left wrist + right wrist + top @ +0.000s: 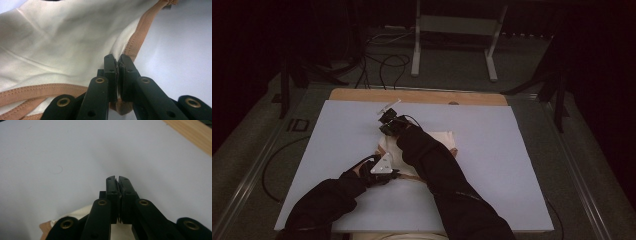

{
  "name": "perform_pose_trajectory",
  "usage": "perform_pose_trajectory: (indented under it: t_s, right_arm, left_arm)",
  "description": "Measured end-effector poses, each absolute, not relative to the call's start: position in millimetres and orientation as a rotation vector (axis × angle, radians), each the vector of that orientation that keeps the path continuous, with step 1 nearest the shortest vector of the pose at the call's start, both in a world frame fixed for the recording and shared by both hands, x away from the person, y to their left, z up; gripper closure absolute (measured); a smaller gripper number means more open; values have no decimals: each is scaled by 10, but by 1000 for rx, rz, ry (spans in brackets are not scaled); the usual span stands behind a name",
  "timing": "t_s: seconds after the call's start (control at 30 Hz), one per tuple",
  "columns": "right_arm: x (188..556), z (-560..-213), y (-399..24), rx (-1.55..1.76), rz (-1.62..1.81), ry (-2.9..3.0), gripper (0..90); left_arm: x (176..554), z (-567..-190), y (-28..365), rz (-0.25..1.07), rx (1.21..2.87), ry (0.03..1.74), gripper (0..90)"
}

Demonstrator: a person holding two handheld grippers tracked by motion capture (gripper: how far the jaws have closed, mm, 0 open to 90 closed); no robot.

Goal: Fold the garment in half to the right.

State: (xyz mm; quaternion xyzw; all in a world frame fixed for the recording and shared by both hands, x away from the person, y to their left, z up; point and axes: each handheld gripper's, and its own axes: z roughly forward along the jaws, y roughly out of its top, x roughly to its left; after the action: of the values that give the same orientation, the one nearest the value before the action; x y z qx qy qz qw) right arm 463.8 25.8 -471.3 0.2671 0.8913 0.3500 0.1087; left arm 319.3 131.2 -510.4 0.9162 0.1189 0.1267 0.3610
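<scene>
Garment: a cream garment [57, 42] with a tan trim band [141, 30] lies near the middle of the counter, largely covered by the two forearms in the high view.
Trim: the tan band runs along the cloth's edge and curves down into the left gripper's jaws; a second stretch of it crosses the lower left of the left gripper view.
Left gripper: the left gripper [117, 65] is clamped tight on the garment's edge, right where cream cloth meets tan band, with fabric pinched between the pads.
Left gripper, from above: it [381, 166] sits at the near left side of the garment, its grey plate facing up.
Right gripper: the right gripper [117, 180] has its jaws pressed together with only a hairline between the tips; a fold of cream cloth [80, 216] bunches just below and behind the jaws, but whether any of it is caught between the pads I cannot tell.
Right gripper, from above: it [391, 122] is at the far left corner of the garment, the right forearm crossing over the cloth.
Surface: a pale blue sheet [492, 150] covers the counter under everything.
Counter edge: a strip of bare wood [417, 96] shows along the far side of the counter.
</scene>
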Motion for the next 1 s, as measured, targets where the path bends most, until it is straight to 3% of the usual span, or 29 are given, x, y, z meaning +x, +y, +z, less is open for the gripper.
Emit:
perform_pose_trajectory:
  t_s: [1.0]
  right_arm:
    - [4573, -4370, -57, 801, 1082, 2566, 883]
  left_arm:
    - [3150, -4801, 1111, 375, 2381, 188, 867]
